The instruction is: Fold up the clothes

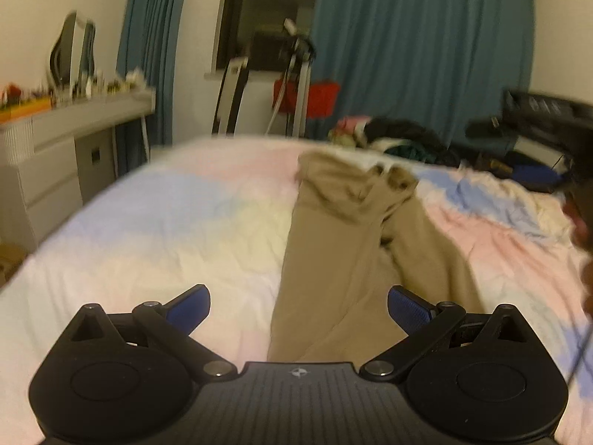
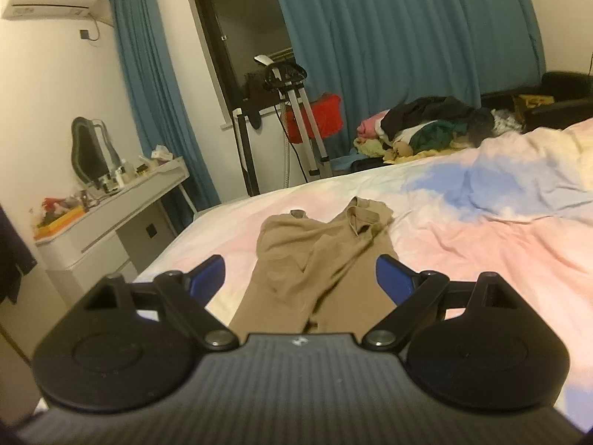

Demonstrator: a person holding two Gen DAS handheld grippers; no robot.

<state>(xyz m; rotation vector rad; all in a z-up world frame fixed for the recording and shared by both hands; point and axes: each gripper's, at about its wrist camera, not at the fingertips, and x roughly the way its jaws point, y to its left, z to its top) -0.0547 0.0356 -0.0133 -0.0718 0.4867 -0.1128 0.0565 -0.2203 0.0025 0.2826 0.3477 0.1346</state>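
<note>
Khaki trousers (image 2: 315, 259) lie lengthwise on a bed (image 2: 463, 244) covered in a pastel pink, blue and yellow sheet, waistband toward the far edge, legs running back toward both cameras. The right gripper (image 2: 300, 278) hangs above the legs with its blue pads (image 2: 207, 278) spread wide and nothing between them. The left gripper (image 1: 298, 307) is likewise spread and empty over the near end of the trousers, which in its blurred view lie bunched at the waist. A heap of clothes (image 2: 426, 126) sits at the bed's far side, before teal curtains (image 2: 389, 29). A white dresser (image 2: 111, 230) with a mirror (image 2: 90, 152) stands at left, an exercise machine (image 2: 281, 85) by the dark window
</note>
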